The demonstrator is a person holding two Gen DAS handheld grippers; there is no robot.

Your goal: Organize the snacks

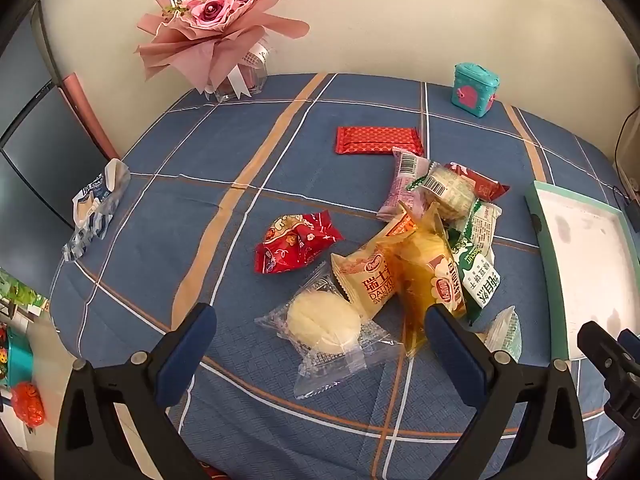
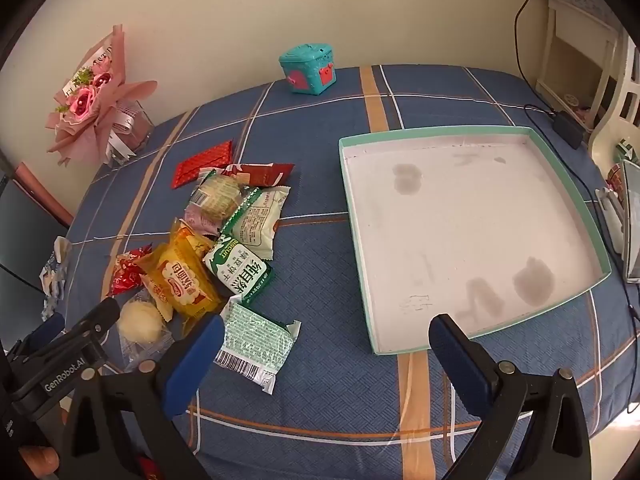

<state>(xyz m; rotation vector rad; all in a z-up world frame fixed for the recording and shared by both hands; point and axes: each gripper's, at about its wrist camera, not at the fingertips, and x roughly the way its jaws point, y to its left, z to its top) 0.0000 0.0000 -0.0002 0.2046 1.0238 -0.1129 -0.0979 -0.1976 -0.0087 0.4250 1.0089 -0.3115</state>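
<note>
A pile of wrapped snacks (image 1: 436, 224) lies on the blue checked tablecloth. A clear-wrapped white cake (image 1: 324, 322) lies nearest my left gripper (image 1: 320, 320), which hovers open above it with nothing between its fingers. Beside the cake are a yellow pack (image 1: 430, 276), a crumpled red pack (image 1: 294, 246) and a flat red bar (image 1: 378, 140). In the right wrist view the shallow teal-rimmed tray (image 2: 472, 132) with a stained white floor sits right of the pile (image 2: 224, 240). My right gripper (image 2: 326, 332) stands open over bare cloth between a pale green pack (image 2: 256, 340) and the tray.
A pink paper bouquet in a glass jar (image 1: 216, 28) stands at the back left, a small teal box (image 1: 474, 84) at the back. A crumpled blue-white wrapper (image 1: 98, 204) lies at the table's left edge. A black cable and adapter (image 2: 568, 128) run past the tray's far right.
</note>
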